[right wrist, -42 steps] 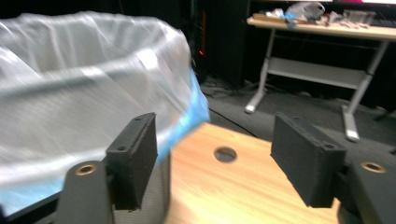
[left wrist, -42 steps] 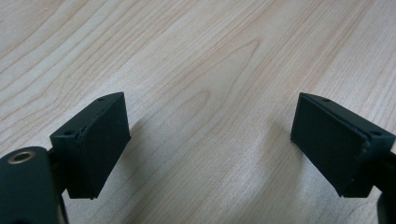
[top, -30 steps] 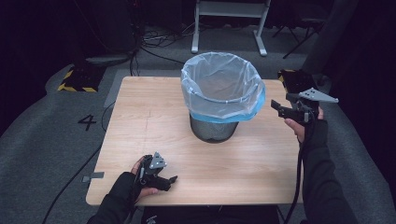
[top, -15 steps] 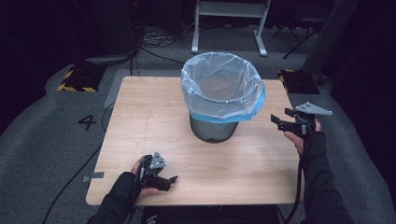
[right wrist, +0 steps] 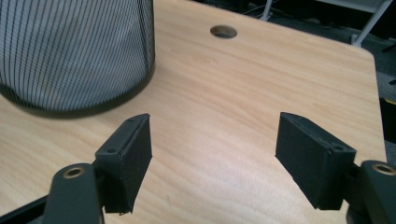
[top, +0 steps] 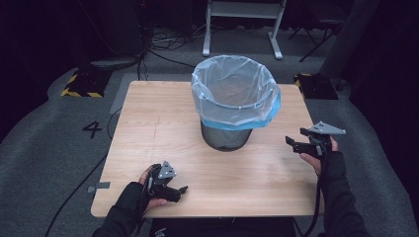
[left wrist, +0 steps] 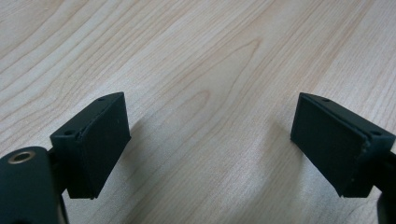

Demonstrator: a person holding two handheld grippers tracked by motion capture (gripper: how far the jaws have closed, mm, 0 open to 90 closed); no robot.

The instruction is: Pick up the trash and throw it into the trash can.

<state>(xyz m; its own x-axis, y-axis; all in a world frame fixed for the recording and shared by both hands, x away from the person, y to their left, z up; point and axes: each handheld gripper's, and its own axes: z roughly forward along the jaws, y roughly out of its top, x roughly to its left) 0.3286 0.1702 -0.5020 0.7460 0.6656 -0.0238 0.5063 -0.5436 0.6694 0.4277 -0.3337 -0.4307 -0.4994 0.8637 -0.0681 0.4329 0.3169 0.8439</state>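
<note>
The only legible writing is a dark numeral "4" point(top: 92, 129) marked on the grey carpeted floor point(top: 44, 148) at about 9 o'clock from the table. On the light wood-grain rectangular table point(top: 163, 123) stands a round black wire-mesh wastebasket point(top: 226, 137) lined with a translucent pale-blue plastic bag point(top: 234, 94), whose rim is folded out and hangs down over the top of the mesh; it sits a little toward 12 o'clock from the table's centre, and the right gripper view shows its mesh wall point(right wrist: 74, 51) with the liner pale behind the wires. A small round hole point(right wrist: 223, 31) is cut through the tabletop beyond the basket in that view. The left gripper point(top: 182, 190) rests low over the table at about 7 o'clock, close to the near edge, held by a gloved left hand point(top: 136, 195); its jaws stand wide apart over bare wood point(left wrist: 210, 93), gripping nothing. The right gripper point(top: 291, 143), in the right hand point(top: 321, 158), hovers at about 4 o'clock by the table's right edge, pointed toward the basket, jaws likewise spread wide and empty. Bare tabletop lies between both grippers and the basket. Off the table, a yellow-and-black striped block point(top: 79, 84) sits at 10 o'clock and a white metal stand point(top: 244, 19) at 12 o'clock.
</note>
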